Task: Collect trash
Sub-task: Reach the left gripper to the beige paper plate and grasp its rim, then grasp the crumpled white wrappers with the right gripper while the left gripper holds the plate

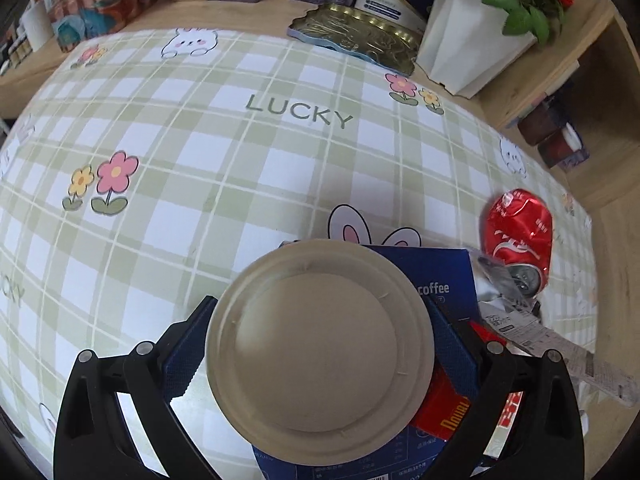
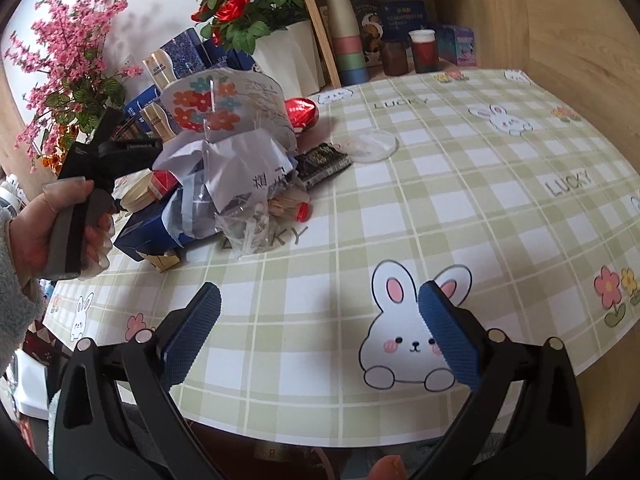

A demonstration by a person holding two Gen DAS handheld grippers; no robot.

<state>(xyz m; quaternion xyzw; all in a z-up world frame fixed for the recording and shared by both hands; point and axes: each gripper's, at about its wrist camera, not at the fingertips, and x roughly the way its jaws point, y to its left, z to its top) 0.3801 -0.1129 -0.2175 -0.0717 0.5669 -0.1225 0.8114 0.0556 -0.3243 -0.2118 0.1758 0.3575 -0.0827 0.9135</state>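
Note:
My left gripper (image 1: 320, 344) is shut on a beige paper bowl (image 1: 316, 344), held over a trash pile: a blue coffee box (image 1: 436, 272), a red packet (image 1: 444, 408), a crushed red can (image 1: 520, 232) and crumpled paper (image 1: 552, 344). In the right wrist view the pile (image 2: 224, 176) lies at the table's left, with the red can (image 2: 302, 112), a dark wrapper (image 2: 324, 164), a clear plastic lid (image 2: 374, 146) and a small bottle (image 2: 292, 208). My right gripper (image 2: 320, 320) is open and empty above the tablecloth near the front edge.
A green plaid tablecloth (image 1: 240, 152) covers the table. A gold tray (image 1: 360, 36), a white flower pot (image 1: 468, 40) and boxes stand at the back. In the right wrist view stacked cups (image 2: 348, 40) and jars (image 2: 424, 52) stand on a shelf.

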